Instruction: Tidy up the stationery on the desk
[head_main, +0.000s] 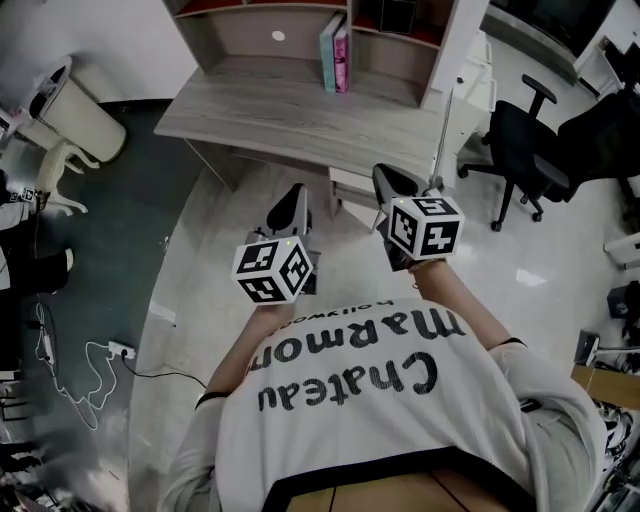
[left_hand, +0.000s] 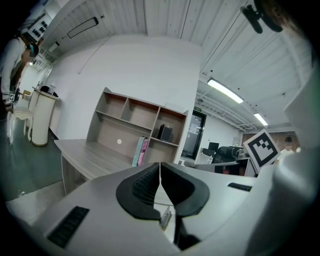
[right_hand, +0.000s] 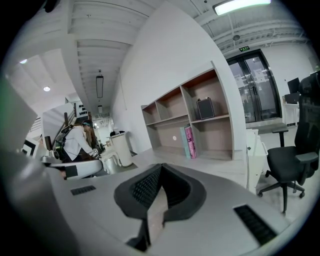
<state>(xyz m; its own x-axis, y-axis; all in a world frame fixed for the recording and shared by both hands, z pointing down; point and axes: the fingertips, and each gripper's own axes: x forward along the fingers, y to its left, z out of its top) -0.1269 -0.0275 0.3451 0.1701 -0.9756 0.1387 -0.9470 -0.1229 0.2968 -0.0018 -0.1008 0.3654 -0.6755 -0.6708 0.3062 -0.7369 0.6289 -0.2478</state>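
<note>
A grey wooden desk (head_main: 270, 110) with a shelf hutch stands ahead of me. Two upright books, one teal and one pink (head_main: 335, 55), lean together at the back of the desktop. They also show in the left gripper view as books (left_hand: 141, 151) and in the right gripper view as books (right_hand: 189, 141). My left gripper (head_main: 295, 197) hangs in the air short of the desk's front edge, jaws shut and empty (left_hand: 160, 167). My right gripper (head_main: 386, 180) is beside it, slightly nearer the desk, also shut on nothing (right_hand: 161, 170).
A black box (right_hand: 205, 108) sits on a hutch shelf. A white bin (head_main: 80, 115) stands left of the desk, and a black office chair (head_main: 525, 150) stands to the right. A power strip with cables (head_main: 110, 350) lies on the floor. A person (right_hand: 80, 142) works far left.
</note>
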